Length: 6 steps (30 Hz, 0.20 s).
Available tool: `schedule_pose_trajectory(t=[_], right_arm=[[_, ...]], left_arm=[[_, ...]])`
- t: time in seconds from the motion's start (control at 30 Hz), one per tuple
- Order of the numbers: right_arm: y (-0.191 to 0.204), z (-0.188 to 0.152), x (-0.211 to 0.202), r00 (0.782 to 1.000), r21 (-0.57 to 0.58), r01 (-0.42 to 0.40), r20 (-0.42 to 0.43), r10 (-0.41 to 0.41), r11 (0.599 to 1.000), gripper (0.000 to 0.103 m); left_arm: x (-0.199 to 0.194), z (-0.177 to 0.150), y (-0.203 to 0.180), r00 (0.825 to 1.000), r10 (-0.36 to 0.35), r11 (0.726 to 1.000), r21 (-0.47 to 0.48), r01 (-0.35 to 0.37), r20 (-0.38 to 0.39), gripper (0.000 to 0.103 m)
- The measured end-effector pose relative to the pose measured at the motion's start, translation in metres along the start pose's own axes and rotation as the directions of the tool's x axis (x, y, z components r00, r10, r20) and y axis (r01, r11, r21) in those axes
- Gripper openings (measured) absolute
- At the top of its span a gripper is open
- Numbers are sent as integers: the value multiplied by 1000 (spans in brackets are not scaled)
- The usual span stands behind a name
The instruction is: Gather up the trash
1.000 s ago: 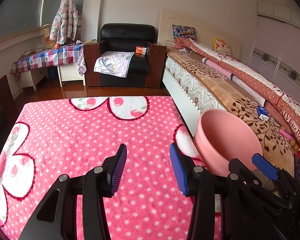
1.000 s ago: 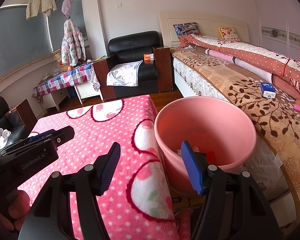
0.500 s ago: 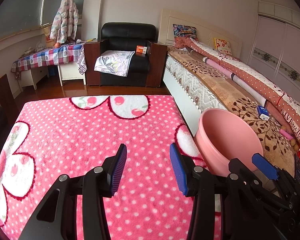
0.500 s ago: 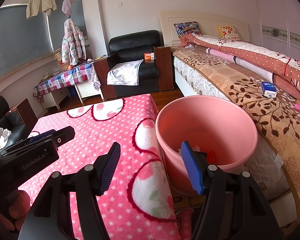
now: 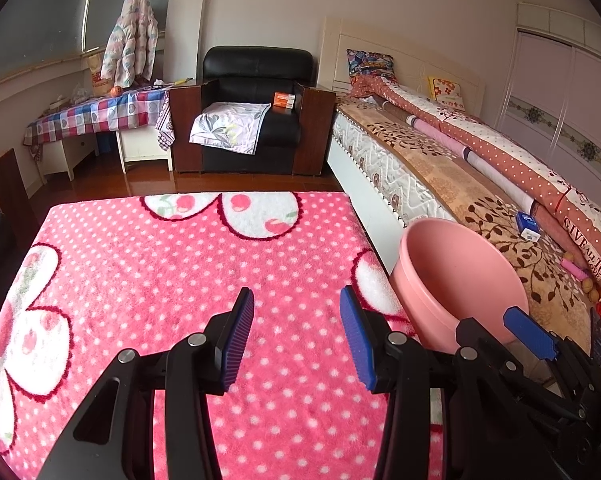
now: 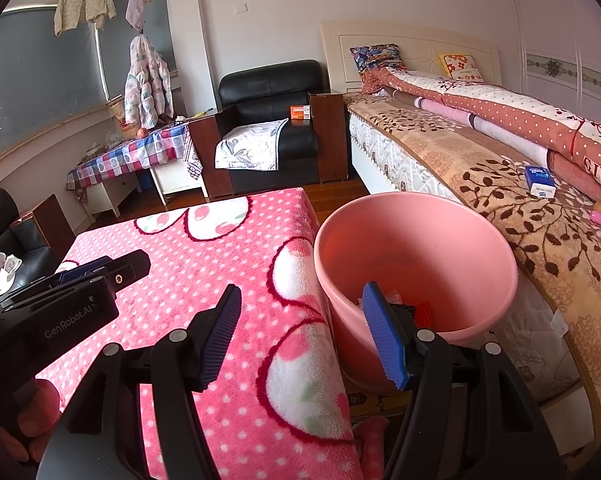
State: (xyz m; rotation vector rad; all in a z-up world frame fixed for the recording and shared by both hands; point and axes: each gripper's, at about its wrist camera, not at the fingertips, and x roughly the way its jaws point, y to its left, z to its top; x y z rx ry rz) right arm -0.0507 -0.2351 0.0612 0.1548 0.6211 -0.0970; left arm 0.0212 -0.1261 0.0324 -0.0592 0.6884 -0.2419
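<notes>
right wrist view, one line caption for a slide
Open right gripper above pink blanket, beside pink bucket holding trash.

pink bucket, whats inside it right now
In the pink bucket, the right wrist view shows some trash at the bottom: a red piece and something white. The right gripper finger covers the rest.

One pink bucket (image 6: 416,240), one polka-dot blanket (image 5: 160,280), two pillows (image 5: 370,65), one armchair (image 5: 256,80)

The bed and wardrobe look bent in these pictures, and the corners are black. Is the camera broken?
No. Left wrist view: a fisheye lens bows the bed and wardrobe, and its round image leaves dark corners. Right wrist view: the same curving, even daylight, everything sharp, with the pink bucket looming large.
</notes>
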Motion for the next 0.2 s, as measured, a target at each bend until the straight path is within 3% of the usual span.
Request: schedule_pose_trajectory(t=[0.2], right_arm=[[2,-3,2,1000,-5,-3,-7,3,1000,64]], left_arm=[[0,1,3,1000,4,1000,-9,-4,-10,45]])
